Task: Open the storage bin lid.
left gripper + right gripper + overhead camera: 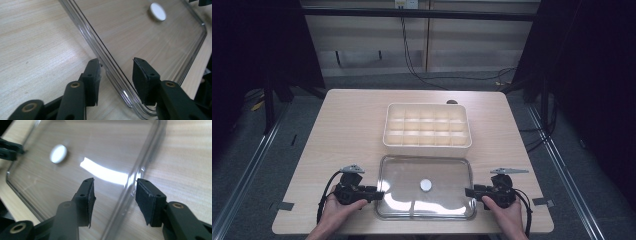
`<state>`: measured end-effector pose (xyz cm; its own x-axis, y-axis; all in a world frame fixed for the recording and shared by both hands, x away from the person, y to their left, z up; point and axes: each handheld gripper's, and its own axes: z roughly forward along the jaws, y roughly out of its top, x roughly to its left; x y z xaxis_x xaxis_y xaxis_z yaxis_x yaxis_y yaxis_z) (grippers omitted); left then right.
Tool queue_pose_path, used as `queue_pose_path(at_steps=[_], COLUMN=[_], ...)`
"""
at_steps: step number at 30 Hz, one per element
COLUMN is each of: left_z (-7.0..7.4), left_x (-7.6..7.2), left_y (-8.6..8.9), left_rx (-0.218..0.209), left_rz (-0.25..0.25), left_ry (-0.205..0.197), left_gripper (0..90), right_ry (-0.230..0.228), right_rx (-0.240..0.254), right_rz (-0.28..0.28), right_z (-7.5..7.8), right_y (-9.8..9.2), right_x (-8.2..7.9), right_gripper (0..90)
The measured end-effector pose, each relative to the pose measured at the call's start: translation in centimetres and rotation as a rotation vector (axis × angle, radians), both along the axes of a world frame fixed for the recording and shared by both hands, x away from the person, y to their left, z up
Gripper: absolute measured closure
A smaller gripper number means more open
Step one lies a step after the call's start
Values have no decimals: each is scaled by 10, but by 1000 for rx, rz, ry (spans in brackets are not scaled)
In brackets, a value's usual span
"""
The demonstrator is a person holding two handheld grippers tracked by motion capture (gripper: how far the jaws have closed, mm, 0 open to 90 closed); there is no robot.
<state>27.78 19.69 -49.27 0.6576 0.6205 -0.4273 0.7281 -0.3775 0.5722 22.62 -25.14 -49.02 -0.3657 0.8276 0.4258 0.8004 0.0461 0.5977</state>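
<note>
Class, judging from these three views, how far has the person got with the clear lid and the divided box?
Done: each open gripper, left gripper and right gripper, straddles an end rim of the clear lid. In hand: nothing gripped yet; the lid lies flat on the table. Probably left: closing, lifting, and covering the empty divided box.

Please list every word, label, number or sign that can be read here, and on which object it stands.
There is none to read: no text shows on the clear lid, its white knob, the cream compartment box, the table, or either hand-held gripper, left or right.
</note>
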Motion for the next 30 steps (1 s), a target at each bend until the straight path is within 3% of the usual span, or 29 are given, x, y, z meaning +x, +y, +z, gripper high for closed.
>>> queue_pose_path(at_steps=[5,7,10,13,14,17,20,22,27,29,30], left_z=[0,3,4,7,9,21,36,46,56,53,50], left_x=[0,-2,1,0,0,3,9,15,16,18,19], left_y=[-1,-1,4,5,6,6,7,11,26,34,39], left_rx=[9,65,3,6,-11,-7,-16,-42,-40,-64,-56], left_rz=[4,32,44,54,54,31,67,86,114,137,157], left_ry=[-9,-71,-36,-59,-70,-137,-195,-224,-332,-332,-327], left_gripper=[558,576,504,476,465,431,403,393,348,322,313], right_ry=[-6,-12,-25,-33,-44,-107,-179,-211,-302,-336,-345], right_rx=[9,9,18,29,30,41,45,42,17,4,0], right_rz=[15,15,15,18,23,47,56,41,-18,-64,-82], right_z=[1,1,2,5,6,16,30,39,56,56,56], right_y=[1,1,-1,-3,-3,-7,-12,-17,-36,-44,-48], right_x=[-2,-2,-2,-3,-3,-1,3,7,18,19,19], right_gripper=[490,489,481,470,462,445,416,392,379,337,332])
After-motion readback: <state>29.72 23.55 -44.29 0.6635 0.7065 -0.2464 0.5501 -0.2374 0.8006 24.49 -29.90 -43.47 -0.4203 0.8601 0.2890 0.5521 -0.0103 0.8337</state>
